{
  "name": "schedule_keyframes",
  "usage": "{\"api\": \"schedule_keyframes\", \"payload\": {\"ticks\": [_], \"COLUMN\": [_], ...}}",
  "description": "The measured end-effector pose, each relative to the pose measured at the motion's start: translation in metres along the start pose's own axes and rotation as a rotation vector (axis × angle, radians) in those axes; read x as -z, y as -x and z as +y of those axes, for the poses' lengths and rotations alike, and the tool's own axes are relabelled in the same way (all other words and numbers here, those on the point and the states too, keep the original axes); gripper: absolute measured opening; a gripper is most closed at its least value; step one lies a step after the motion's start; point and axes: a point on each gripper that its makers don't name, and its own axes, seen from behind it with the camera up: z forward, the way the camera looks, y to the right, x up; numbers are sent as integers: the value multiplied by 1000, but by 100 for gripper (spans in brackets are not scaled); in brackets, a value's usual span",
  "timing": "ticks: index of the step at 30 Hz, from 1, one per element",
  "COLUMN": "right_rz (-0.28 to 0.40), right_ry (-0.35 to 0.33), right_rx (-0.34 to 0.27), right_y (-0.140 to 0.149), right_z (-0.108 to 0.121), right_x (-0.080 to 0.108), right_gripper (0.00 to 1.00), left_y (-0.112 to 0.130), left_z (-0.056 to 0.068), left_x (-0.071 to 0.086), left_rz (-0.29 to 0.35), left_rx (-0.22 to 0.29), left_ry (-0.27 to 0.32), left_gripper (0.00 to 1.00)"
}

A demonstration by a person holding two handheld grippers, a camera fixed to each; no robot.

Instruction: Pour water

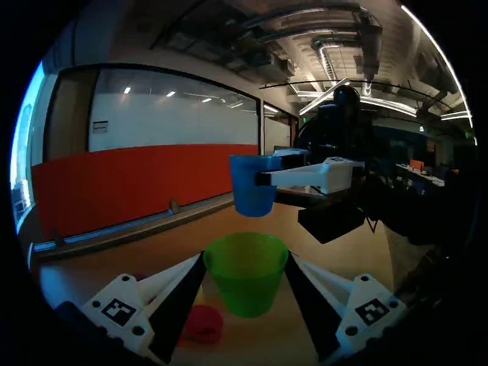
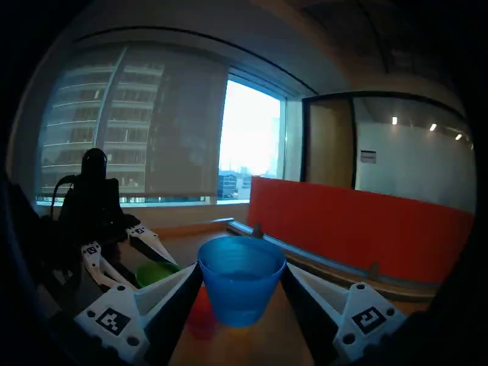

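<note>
Left gripper (image 1: 245,261) around tapered green cup (image 1: 247,288); right gripper (image 2: 241,269) around translucent blue cup (image 2: 241,296)

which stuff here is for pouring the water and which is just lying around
For the job:
- blue cup, held in the right hand-held gripper
- green cup, held in the left hand-held gripper

Lying about:
- red cup on the wooden table
</note>
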Motion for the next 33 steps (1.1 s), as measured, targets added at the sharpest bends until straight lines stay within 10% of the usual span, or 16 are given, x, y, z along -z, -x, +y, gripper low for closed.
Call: {"api": "schedule_keyframes", "payload": {"ticks": [33], "right_rz": [21], "right_ry": [20], "right_rx": [256], "right_y": [-37], "right_z": [7], "right_x": [-6], "right_gripper": [90], "left_y": [-5], "left_z": [16], "left_x": [-7], "left_rz": [37], "left_rx": [-2], "left_ry": [48], "left_gripper": [90]}}
